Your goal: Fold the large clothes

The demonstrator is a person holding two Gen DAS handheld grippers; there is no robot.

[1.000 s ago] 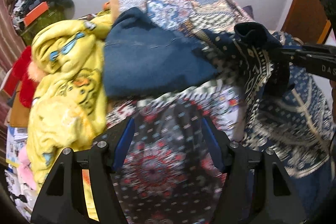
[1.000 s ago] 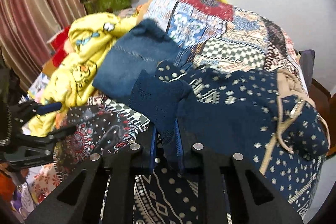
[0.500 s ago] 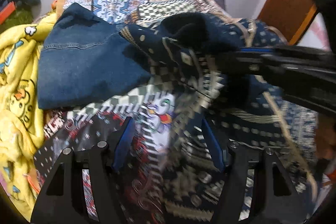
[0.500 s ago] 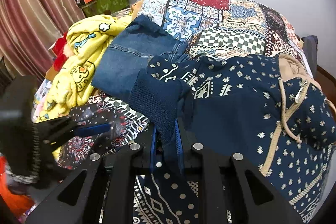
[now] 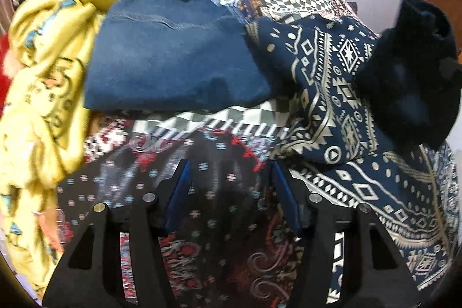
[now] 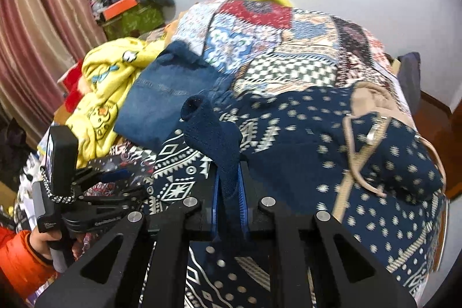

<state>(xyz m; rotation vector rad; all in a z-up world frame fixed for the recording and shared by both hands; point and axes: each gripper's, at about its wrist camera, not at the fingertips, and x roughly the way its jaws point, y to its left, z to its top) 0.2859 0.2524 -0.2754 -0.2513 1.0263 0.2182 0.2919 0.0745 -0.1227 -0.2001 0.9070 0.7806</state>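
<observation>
Trouble, as I judge it, starts with my right tongs (image 6: 228, 192); they are clamped on the ribbed cuff (image 6: 213, 134) of the navy patterned hoodie (image 6: 303, 152), and their blades are closing further on that thick knit; the bite is narrow, so a sideways pull could let the cuff slide out and drop the sleeve in a heap. The hoodie's body lies ahead and to the right of these tongs on the patchwork bedspread (image 6: 288, 59), with its drawstring (image 6: 353, 152) loose on top; that cord could snag in a fold. My left tongs (image 5: 231, 192) are half apart and closing, nothing pinched yet; below them lies only the dark floral cloth (image 5: 219, 210), while the hoodie's hem (image 5: 361, 186) sits just right of them; closing here risks taking the wrong fabric. The folded jeans (image 5: 173, 59) lie ahead, touching the hoodie's sleeve (image 5: 323, 71), and might get dragged.
</observation>
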